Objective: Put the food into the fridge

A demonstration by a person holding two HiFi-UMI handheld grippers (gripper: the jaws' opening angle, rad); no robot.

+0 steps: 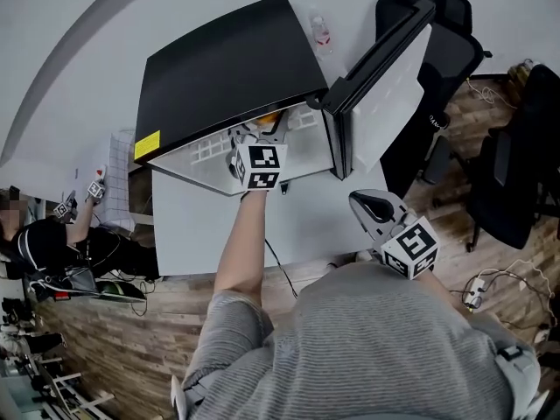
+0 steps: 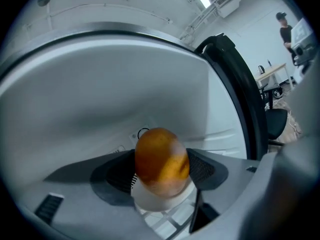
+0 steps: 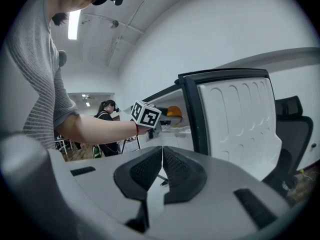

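Desk (image 1: 201, 226), white, carries everything. A black fridge (image 1: 227, 68) stands at its far edge. Its door (image 1: 385, 86) is swung open past the desk's right edge, toward a black chair (image 1: 437, 24).

Both claws come next in size. The left claw (image 2: 162, 170) reaches into the open fridge, its jaws set wide around an orange fruit (image 2: 161, 156), with the pads against the fruit's two sides. The right claw (image 3: 162, 169) hangs near the desk's near right corner, pinched narrow with nothing between its jaws.

The fruit is inside the fridge, just above the white grid shelf (image 1: 302, 119). Something pale and rounded sits under it; I cannot tell what.

The fruit looks light, smooth and round, so it is likely to roll once let go, and perhaps to bruise under a hard squeeze. A hold across its widest part, as now, seems the safest. It should be set down low and level on the shelf before the jaws ease off.

Little stands in the way. The fridge roof is close over the left claw, and the door edge lies to its right. A small bottle (image 1: 322, 31) sits behind the fridge at the far edge, well clear.
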